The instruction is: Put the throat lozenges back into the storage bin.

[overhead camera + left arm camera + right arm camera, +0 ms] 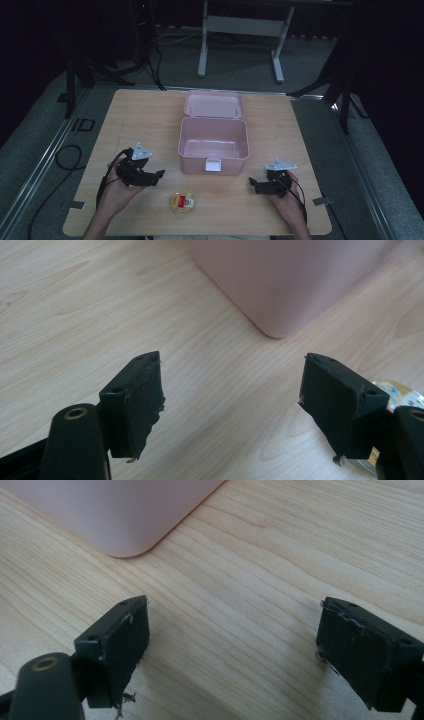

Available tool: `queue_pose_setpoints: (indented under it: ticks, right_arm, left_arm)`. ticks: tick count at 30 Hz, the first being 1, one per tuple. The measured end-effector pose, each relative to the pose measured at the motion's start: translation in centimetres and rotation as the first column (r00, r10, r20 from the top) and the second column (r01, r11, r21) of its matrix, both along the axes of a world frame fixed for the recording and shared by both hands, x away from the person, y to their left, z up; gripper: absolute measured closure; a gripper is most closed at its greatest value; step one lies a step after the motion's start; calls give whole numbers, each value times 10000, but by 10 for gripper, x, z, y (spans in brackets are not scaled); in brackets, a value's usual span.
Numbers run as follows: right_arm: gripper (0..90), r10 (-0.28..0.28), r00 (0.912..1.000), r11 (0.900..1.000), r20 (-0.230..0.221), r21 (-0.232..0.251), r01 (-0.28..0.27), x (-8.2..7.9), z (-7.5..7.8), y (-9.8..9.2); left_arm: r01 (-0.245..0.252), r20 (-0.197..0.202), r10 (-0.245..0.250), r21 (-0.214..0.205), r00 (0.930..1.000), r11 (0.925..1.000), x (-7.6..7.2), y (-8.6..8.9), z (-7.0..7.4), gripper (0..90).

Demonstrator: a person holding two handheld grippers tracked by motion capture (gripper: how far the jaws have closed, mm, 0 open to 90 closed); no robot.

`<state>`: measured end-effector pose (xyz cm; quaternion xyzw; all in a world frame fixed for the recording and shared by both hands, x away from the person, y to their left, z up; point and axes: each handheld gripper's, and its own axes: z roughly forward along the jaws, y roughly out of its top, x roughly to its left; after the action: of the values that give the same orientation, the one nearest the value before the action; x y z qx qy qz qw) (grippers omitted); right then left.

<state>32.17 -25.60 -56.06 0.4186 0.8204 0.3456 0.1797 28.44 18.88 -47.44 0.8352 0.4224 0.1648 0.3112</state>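
Observation:
A pink box (213,143) with its lid swung back stands open in the middle of the wooden table (140,115). A small round tin (182,202) with a red and yellow label lies near the front edge, below the box. My left gripper (159,174) sits left of the tin, open, nothing between its jaws. In the left gripper view the box corner (280,285) is ahead and the tin (400,392) peeks from behind the right jaw. My right gripper (252,183) rests at the front right, open and empty, with the box corner (115,515) ahead.
A table frame with white legs (240,30) stands on the floor beyond the table. Black cables (70,155) trail on the floor at the left. Bare wood lies on either side of the box.

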Motion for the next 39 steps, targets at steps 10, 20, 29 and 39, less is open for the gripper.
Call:
queue_pose_setpoints:
  ticks: [10,20,29,39]
  right_arm:
    - [135,5,10000,10000,7,-5,-5,0,0,0]
    - [134,2,10000,10000,5,-4,-2,0,0,0]
    - [135,3,10000,10000,15,5,-3,0,0,0]
    - [134,-1,10000,10000,10,6,1,0,0,0]
  left_arm:
    - [648,-338,-630,545,9974,9964,0,-9,3,215]
    - [1164,-436,-1130,851,9926,9896,-2,-16,7,216]
    - [1504,-476,-1462,1029,9881,9833,-3,-20,10,219]
    - [1777,-588,-1718,1176,9834,9770,-6,-24,11,221]
